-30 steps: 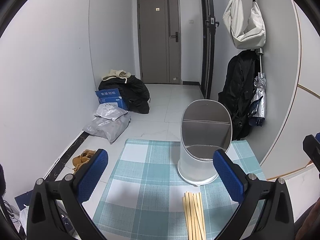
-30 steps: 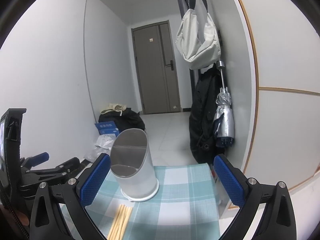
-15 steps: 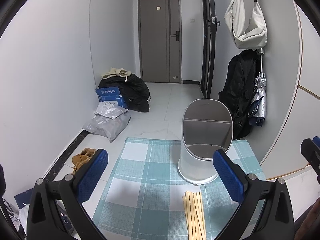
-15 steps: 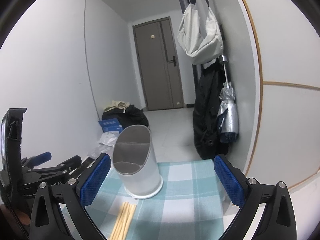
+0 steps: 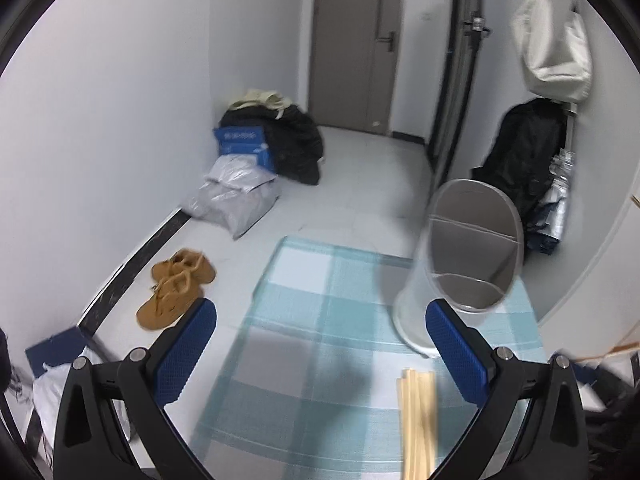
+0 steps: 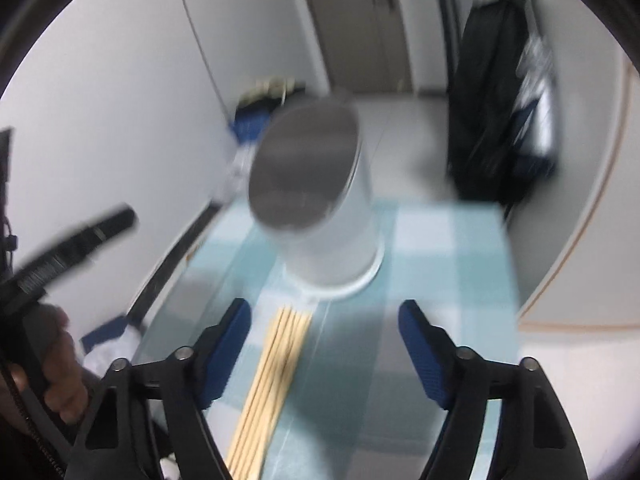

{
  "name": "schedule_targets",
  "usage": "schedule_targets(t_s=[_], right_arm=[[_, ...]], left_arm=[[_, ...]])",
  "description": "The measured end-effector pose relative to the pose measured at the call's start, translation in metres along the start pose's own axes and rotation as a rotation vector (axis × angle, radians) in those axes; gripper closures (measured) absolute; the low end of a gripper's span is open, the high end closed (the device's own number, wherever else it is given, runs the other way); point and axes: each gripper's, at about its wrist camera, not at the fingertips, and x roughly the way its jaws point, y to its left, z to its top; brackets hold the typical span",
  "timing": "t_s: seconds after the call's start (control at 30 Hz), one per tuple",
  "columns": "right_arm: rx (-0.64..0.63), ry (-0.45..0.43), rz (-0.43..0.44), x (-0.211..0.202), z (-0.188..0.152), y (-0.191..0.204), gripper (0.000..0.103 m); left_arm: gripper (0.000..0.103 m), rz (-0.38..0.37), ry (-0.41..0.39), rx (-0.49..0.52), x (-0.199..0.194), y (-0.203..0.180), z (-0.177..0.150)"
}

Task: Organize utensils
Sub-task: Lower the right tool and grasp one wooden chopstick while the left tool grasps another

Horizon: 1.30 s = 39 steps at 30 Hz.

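Observation:
A bundle of several pale wooden chopsticks (image 5: 418, 420) (image 6: 272, 380) lies on the blue-checked tablecloth (image 5: 320, 300) (image 6: 432, 240). Behind it stands a white utensil holder (image 5: 468, 264) (image 6: 332, 208) with a slanted grey mouth and a divider inside. My left gripper (image 5: 320, 344) hangs open over the cloth, left of the chopsticks, with nothing between its fingers. My right gripper (image 6: 326, 344) points down at the table and its jaws are closing. The chopsticks' far ends show between its fingers, near the left one, and the pads do not press on them. The view is blurred.
Tan shoes (image 5: 176, 284), grey bags (image 5: 236, 200), a blue box (image 5: 244, 144) and dark clothes lie on the floor by the left wall. A black backpack (image 5: 524, 152) (image 6: 488, 128) hangs at the right wall. A hand (image 6: 60, 368) holds the left gripper's handle at the left.
The right gripper has tipped down and dropped towards the chopsticks, and its jaws stand narrower. The left view has tipped down and swung, with the holder now further right and the shoes in fuller view.

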Motion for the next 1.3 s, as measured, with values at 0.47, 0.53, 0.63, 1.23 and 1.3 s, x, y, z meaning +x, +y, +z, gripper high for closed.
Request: schedule_targets(t_s=[0.47,0.53,0.63,1.23,1.3], right_arm=[[-0.118,0.296,-0.112,0.1,-0.024,0.027,0.057],[-0.146,0.294,-0.14,0.1,-0.027,0.033,0.058],[-0.158,0.317,-0.168,0.101,-0.028,0.033,0.059],[-0.132,0.316,-0.086,0.118,-0.014,0.025,0.098],[-0.081,0.289,-0.07,0.111,-0.011,0.014,0.099]], left_arm=[[0.001,0.028,0.107,-0.074,0.021,0.03,0.004],[0.001,0.025,0.111,-0.085,0.022,0.033,0.006],[0.001,0.016,0.112,-0.097,0.022,0.036,0.008],[0.001,0.036,0.201,-0.069,0.039,0.051,-0.006],[0.001,0.031,0.235,-0.036,0.043,0.044,-0.012]])
